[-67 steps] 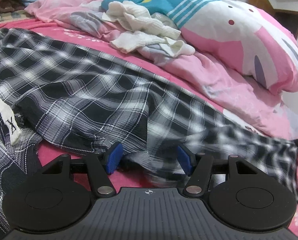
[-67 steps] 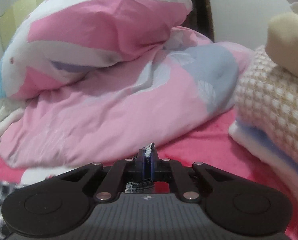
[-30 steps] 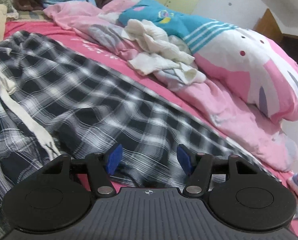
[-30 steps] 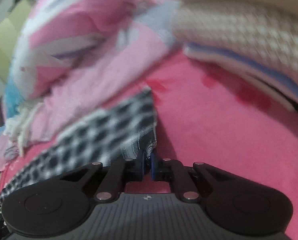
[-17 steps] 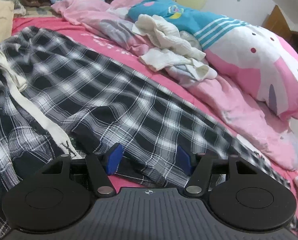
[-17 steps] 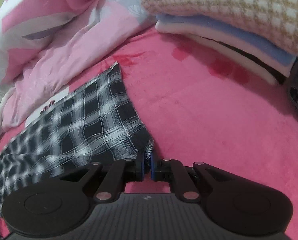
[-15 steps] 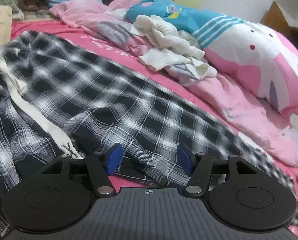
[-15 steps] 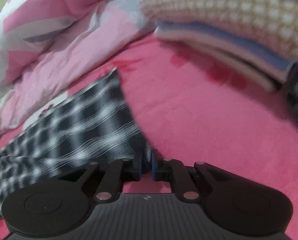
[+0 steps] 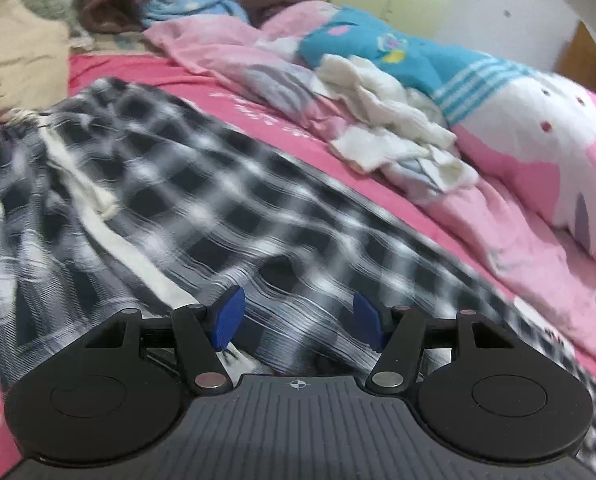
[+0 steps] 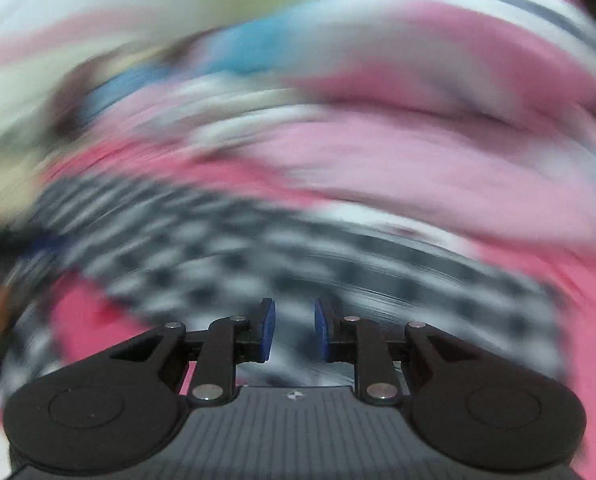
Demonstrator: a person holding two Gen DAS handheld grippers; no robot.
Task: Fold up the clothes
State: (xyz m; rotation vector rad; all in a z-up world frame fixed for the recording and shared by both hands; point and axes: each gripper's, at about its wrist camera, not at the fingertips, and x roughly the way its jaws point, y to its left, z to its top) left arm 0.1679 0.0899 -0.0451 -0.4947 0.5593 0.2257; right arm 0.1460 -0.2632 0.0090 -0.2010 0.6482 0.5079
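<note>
Black-and-white plaid trousers (image 9: 226, 216), seemingly spread flat, on pink bed

Black-and-white plaid trousers (image 9: 202, 208) lie on a pink bedsheet (image 9: 146, 70).

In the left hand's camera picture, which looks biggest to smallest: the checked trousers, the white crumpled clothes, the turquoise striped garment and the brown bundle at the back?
1. Checked trousers, though they lie nearest the camera.
2. Turquoise striped garment and white crumpled clothes: too alike to rank.
3. Brown bundle, though farthest away.
</note>
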